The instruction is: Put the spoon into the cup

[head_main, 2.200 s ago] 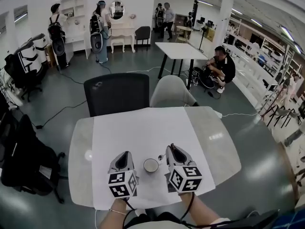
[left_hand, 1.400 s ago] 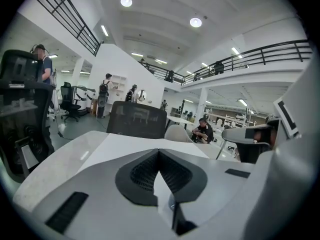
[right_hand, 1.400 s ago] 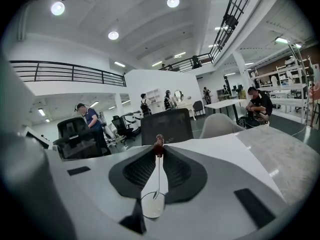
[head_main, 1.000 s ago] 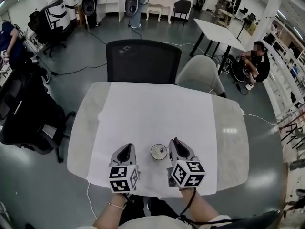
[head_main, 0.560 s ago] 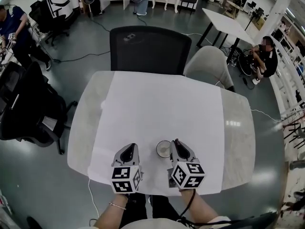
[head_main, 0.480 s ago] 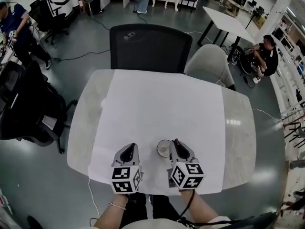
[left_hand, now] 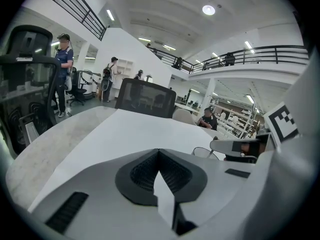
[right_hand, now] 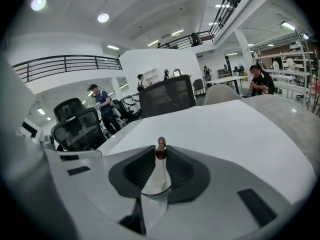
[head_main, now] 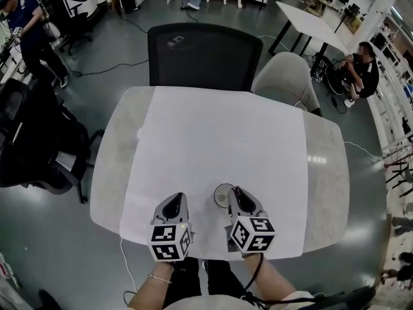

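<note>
The cup stands on the sheet that lies on the table. Left of the cup is the left gripper. Just right of the cup is the right gripper, with the spoon between its jaws. Far behind the cup stands a chair.

A large open-plan robotics lab hall: polished grey floor, black mesh office chair, black-railed mezzanine, white shelving racks, trailing black cable.

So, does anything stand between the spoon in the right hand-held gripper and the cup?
Nothing visible does. The spoon is clamped in the right hand-held gripper, close beside the cup. The left hand-held gripper, shut and empty, is on the cup's other side.
</note>
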